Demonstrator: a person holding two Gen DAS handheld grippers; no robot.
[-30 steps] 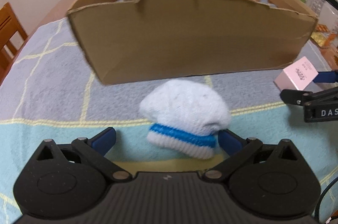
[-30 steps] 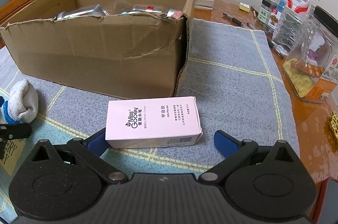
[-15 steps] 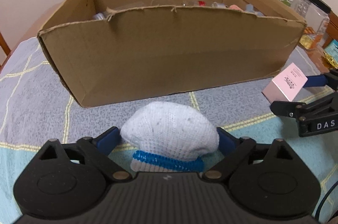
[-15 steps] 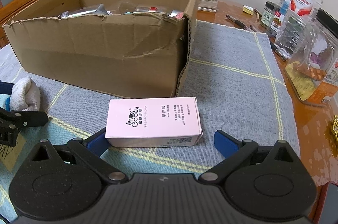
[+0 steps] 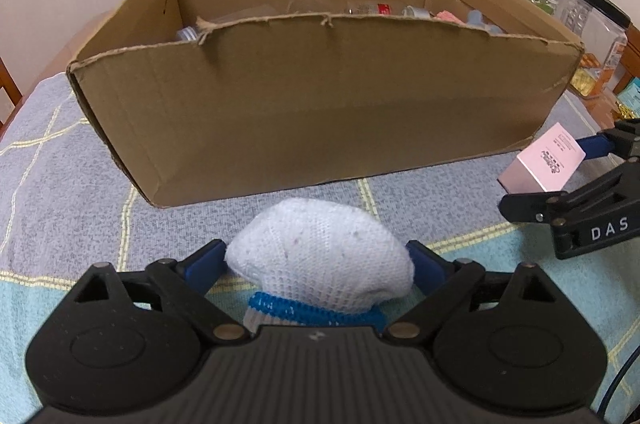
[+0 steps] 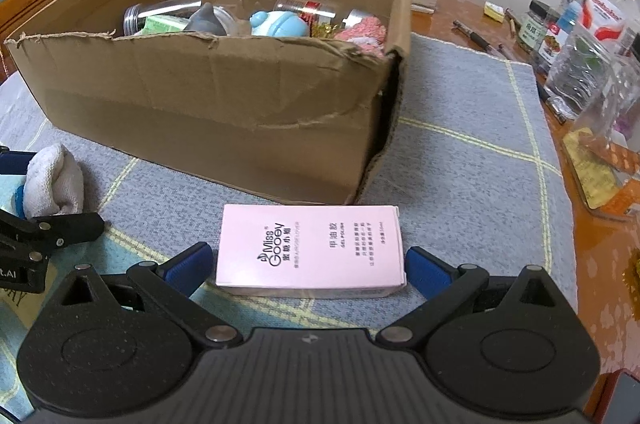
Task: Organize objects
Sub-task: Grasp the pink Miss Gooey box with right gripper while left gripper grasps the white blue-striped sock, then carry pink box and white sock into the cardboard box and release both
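1. The left gripper (image 5: 318,260) has its blue pads pressed into both sides of a rolled-up white sock with a blue cuff band (image 5: 320,264). The knit bulges out over the pads, so I'd call that clamped, not just straddled. The sock sits low at about 6 o'clock in the left wrist view, right in front of the claw.

2. The right gripper (image 6: 308,262) is lined up on a pink nail polish box (image 6: 310,250) lying flat on the cloth. The right pad looks to be touching the box end, but there's a sliver of gap at the left pad, so I read the claw as apart around it (close call).

3. The cardboard box (image 5: 320,104) fills 12 o'clock in both views, just behind both items. It already holds clear jars, a blue toy and a pink fuzzy thing, so my guess is it's the bin everything goes into.

4. Both claws point down and forward at the checked tablecloth (image 6: 472,152), which makes sense for scooping low things off a flat top.

5. Bottles and jars (image 6: 580,56) crowd 2 o'clock in the right view, well apart from the action.
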